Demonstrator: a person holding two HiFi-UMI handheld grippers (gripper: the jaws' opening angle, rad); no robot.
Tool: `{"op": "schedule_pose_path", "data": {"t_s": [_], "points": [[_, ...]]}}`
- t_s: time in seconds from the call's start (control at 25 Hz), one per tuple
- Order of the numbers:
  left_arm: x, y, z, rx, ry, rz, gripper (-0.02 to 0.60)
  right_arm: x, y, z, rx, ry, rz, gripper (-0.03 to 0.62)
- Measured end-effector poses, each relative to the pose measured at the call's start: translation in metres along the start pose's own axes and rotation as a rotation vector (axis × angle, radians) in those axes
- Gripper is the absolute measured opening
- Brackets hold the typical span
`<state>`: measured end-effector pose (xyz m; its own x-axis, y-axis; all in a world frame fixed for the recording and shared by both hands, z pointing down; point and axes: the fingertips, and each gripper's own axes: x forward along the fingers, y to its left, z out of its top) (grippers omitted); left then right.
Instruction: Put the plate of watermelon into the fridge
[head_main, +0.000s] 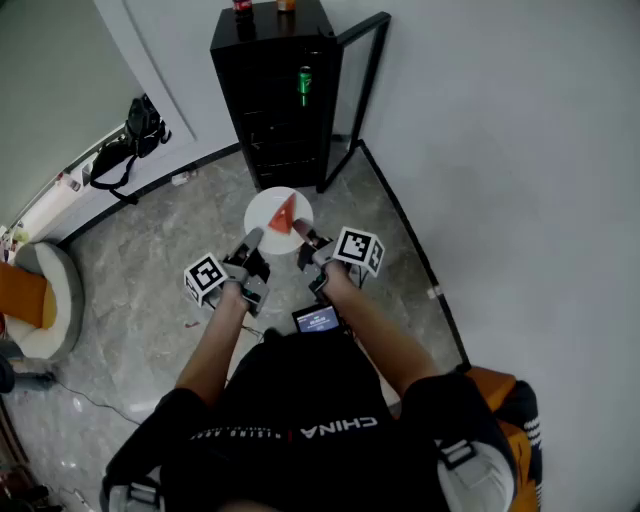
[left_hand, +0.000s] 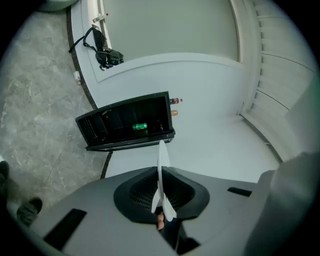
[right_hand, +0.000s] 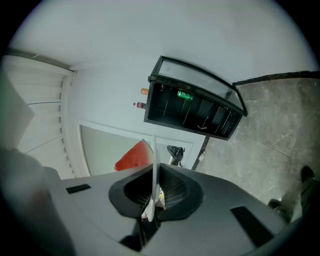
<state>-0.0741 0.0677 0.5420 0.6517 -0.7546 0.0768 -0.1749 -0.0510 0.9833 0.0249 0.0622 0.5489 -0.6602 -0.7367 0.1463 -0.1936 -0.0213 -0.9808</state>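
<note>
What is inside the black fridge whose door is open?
A green can stands on a shelf inside the fridge. The lower shelves are too dark to tell what they hold.

Atop the fridge (head_main: 275, 100), two bottles (head_main: 242, 6) are cut off by the head view's upper edge. The green can (head_main: 305, 84) inside the fridge is too small to read. Before the fridge, the plate (left_hand: 162, 165) shows only edge-on in the left gripper view, hiding the watermelon (right_hand: 134, 156), its near rim buried in the left gripper (left_hand: 161, 205).

The left hand-held gripper (left_hand: 161, 202) clamps the edge of the white plate (left_hand: 162, 162), facing the open black fridge (left_hand: 112, 124).
</note>
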Motion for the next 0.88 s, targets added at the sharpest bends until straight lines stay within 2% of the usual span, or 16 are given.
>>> {"op": "schedule_pose_path", "data": {"t_s": [0.88], "points": [[-0.0015, 0.0022, -0.0063, 0.009, 0.012, -0.001, 0.032, -0.0057, -0.0045, -0.0020, 0.016, -0.007, 0.004, 0.029]]}}
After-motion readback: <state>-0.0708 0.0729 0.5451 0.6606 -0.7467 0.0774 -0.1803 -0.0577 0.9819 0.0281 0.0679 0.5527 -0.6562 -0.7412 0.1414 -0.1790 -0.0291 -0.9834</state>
